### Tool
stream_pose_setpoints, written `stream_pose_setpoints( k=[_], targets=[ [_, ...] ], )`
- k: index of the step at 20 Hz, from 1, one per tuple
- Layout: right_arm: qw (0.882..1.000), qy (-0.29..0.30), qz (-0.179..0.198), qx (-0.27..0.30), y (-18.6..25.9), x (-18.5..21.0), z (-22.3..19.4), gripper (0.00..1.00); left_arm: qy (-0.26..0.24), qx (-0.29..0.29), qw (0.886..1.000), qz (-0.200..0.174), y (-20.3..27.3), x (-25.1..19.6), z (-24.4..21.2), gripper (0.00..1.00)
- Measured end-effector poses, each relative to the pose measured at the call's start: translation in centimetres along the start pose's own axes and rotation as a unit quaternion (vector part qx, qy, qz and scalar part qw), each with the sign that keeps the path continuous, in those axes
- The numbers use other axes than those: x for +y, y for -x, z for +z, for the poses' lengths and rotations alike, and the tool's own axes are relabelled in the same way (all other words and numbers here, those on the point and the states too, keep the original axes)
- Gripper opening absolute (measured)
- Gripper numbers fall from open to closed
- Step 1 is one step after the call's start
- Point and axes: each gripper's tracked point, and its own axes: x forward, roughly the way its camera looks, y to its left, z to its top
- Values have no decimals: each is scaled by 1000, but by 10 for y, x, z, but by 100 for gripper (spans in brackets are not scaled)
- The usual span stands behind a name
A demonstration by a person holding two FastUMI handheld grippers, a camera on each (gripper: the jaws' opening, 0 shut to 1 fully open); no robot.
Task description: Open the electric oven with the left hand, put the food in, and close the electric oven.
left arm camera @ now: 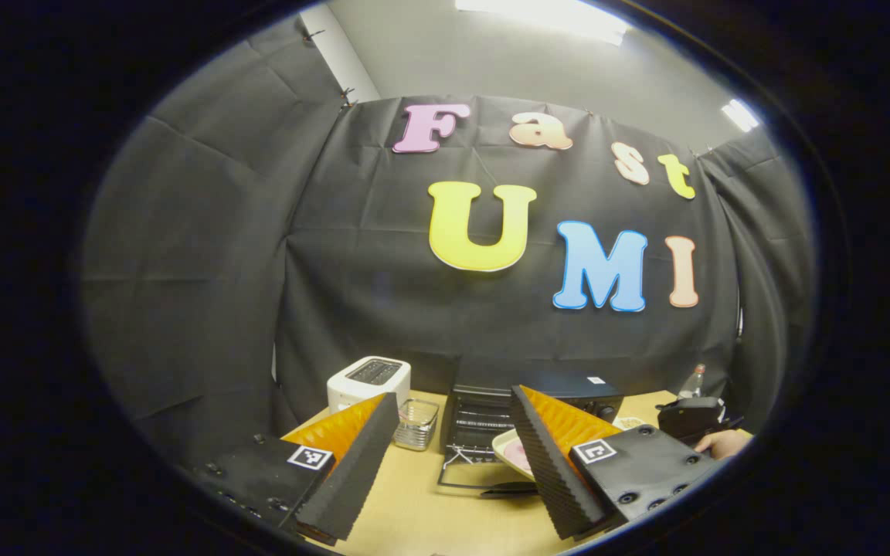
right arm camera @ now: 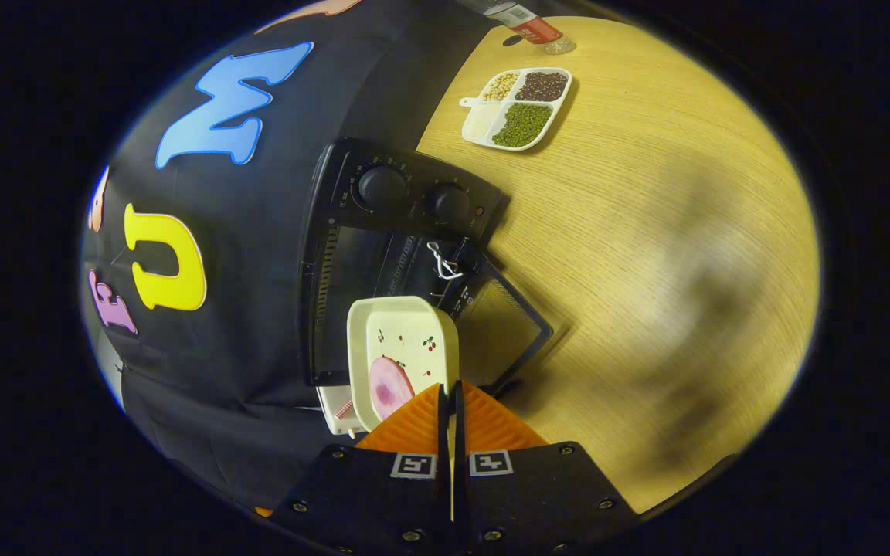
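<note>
Holding a cream plate [right arm camera: 405,340] by its near rim, our right gripper [right arm camera: 450,401] has its fingers pinched together on the edge, so it is clamped on the plate. In the right gripper view the plate is a rounded rectangle with small cherry prints, and a pink round slice of food [right arm camera: 388,388] lies on its near end, close to the fingertips. The plate's long axis runs straight away from the gripper toward the black oven [right arm camera: 383,232], and its far edge overlaps the oven's mouth; we cannot tell whether it is inside yet. The oven door [right arm camera: 511,320] hangs open and flat on the wooden table [right arm camera: 646,255], beside the plate, and two knobs show on the panel. Bare table spreads wide beyond the door; a divided tray [right arm camera: 518,108] of beans sits well apart near the far edge. In the left gripper view our left gripper [left arm camera: 453,463] is spread wide and holds nothing, raised over the table in front of the oven, with a white toaster [left arm camera: 368,381] and a clear cup [left arm camera: 416,424] off to one side.
</note>
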Motion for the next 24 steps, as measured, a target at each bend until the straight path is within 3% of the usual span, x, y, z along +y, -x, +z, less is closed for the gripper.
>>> stream_pose_setpoints(
  k=[3,4,6,21,23,24],
  targets=[
    [999,-30,2,-24,-21,11,5,1,4,4,1000,8,-1,15,-1,100],
    [999,-39,-2,-31,-29,14,9,1,5,9,1000,12,-1,21,-6,91],
    [997,-62,1,-45,-45,23,12,2,4,13,1000,20,-2,31,-7,100],
    [983,-142,11,-117,-126,56,32,1,-3,43,999,32,-7,43,-26,100],
    [985,-124,23,-119,-123,59,31,8,-3,43,999,31,-4,40,-26,100],
    [986,-115,31,-115,-120,63,31,0,-4,42,999,30,-4,40,-27,91]
  ],
)
